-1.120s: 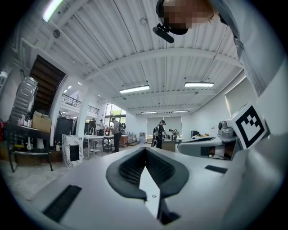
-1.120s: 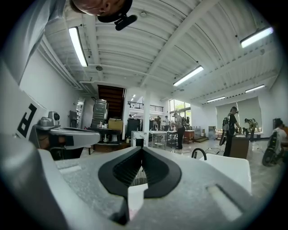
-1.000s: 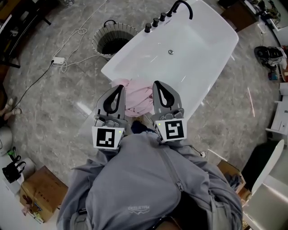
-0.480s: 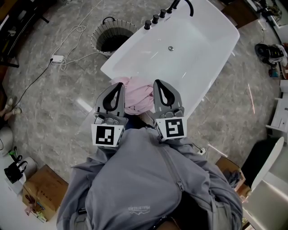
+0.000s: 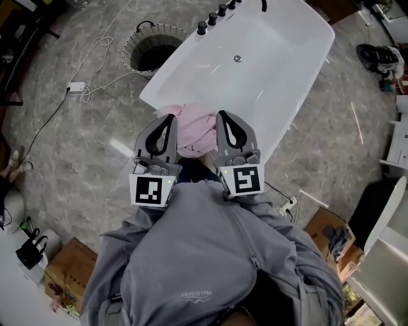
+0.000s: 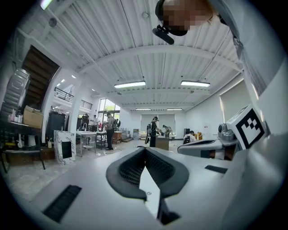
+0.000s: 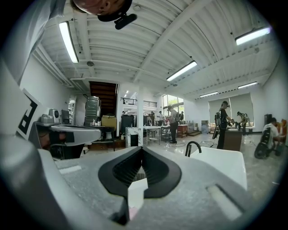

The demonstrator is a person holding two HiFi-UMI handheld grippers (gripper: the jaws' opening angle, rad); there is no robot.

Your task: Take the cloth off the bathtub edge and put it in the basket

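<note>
A pink cloth (image 5: 194, 131) lies bunched on the near end rim of the white bathtub (image 5: 274, 44). The round slatted basket (image 5: 151, 53) stands on the floor left of the tub, beside the black taps (image 5: 212, 19). I hold both grippers upright close to my chest, just above the cloth. The left gripper (image 5: 169, 120) is over its left edge and the right gripper (image 5: 223, 118) over its right edge. Both are shut with nothing held. The left gripper (image 6: 145, 148) and the right gripper (image 7: 141, 148) show meeting jaws in their own views. The right gripper view catches the tub (image 7: 222, 164) and its faucet (image 7: 192, 145).
A power strip (image 5: 76, 86) with white cables lies on the grey marble floor left of the basket. Cardboard boxes (image 5: 59, 274) stand at the lower left and another box (image 5: 324, 230) at the right. People and tables (image 6: 108, 130) show far off in the hall.
The tub, basket and cloth have slid slightly up and left in the head view as I shift. Both grippers stay shut in the same place before my chest.
</note>
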